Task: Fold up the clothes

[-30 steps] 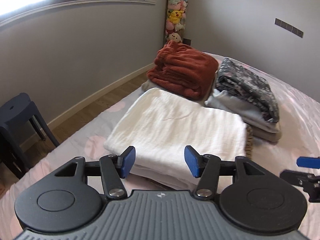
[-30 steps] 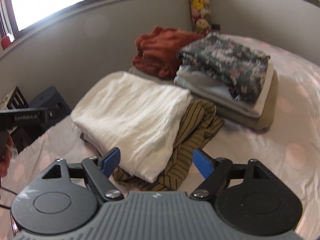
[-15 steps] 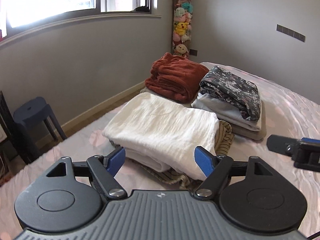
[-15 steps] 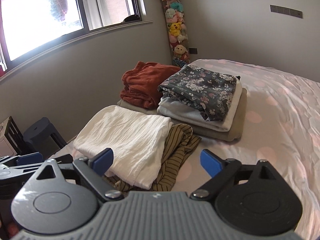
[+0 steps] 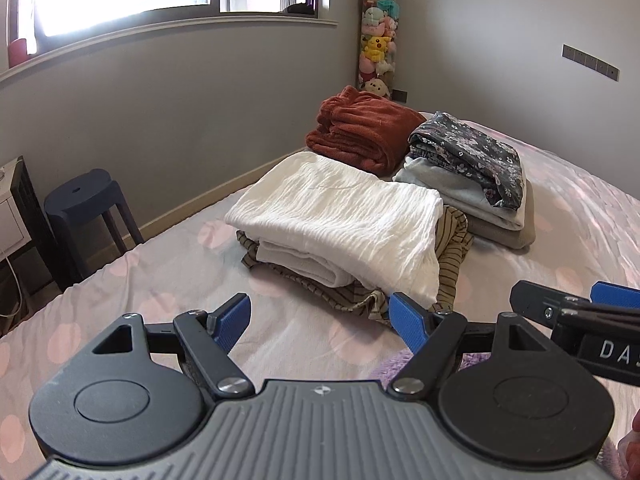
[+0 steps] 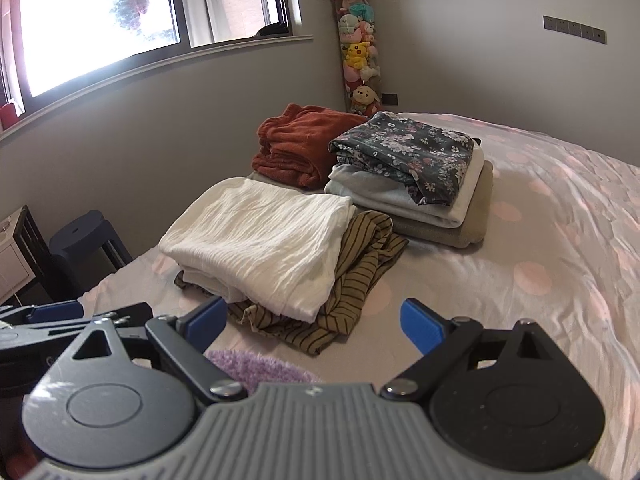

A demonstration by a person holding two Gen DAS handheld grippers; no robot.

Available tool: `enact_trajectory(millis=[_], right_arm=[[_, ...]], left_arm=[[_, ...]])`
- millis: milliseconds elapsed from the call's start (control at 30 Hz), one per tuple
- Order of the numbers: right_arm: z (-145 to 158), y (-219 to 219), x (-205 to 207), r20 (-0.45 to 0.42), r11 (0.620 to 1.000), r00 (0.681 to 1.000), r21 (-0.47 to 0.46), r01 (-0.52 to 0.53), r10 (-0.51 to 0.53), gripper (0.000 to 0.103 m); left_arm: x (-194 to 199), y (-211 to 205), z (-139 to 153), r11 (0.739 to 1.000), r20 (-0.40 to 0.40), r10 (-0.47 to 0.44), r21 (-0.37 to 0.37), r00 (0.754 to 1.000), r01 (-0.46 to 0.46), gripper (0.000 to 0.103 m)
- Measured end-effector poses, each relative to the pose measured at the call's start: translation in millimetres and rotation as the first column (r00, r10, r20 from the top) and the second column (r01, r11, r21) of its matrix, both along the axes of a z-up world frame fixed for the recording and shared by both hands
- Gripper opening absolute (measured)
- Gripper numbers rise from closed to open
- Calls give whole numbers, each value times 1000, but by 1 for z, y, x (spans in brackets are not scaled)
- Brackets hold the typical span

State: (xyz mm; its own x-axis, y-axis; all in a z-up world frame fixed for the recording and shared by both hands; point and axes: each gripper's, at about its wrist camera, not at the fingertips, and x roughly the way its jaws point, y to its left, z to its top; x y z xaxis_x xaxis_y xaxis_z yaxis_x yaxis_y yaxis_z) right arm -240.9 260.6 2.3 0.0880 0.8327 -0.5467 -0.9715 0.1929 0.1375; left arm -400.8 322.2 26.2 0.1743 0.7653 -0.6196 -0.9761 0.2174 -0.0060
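A folded white garment (image 5: 340,216) (image 6: 260,240) lies on a crumpled olive striped garment (image 5: 452,248) (image 6: 360,264) on the bed. Behind it are a folded rust fleece (image 5: 360,136) (image 6: 296,144) and a stack topped by a dark floral piece (image 5: 468,152) (image 6: 404,152). My left gripper (image 5: 320,318) is open and empty, held back from the white garment. My right gripper (image 6: 314,320) is open and empty, also short of the pile; it shows at the right edge of the left wrist view (image 5: 576,308). A fuzzy purple item (image 6: 256,366) lies just under my grippers.
The bed has a pink dotted sheet (image 6: 540,260). A dark stool (image 5: 80,200) and a white cabinet (image 5: 12,216) stand on the floor at the left by the wall. A column of plush toys (image 5: 376,44) stands in the far corner.
Both grippers have pulled back and up from the white garment, and the left one has opened wider. The purple fuzzy item has come into view below them.
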Motion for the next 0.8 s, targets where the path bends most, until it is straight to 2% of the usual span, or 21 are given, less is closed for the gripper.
enact_trajectory(millis=[333, 800], right_arm=[[-5, -3, -12, 36, 1000, 999, 21, 7, -8, 95], [-9, -1, -20, 56, 1000, 998, 2, 0, 0, 95]], left_arm=[[-14, -2, -13, 999, 27, 24, -34, 999, -23, 75], [-17, -2, -19, 998, 40, 23, -53, 999, -21, 75]])
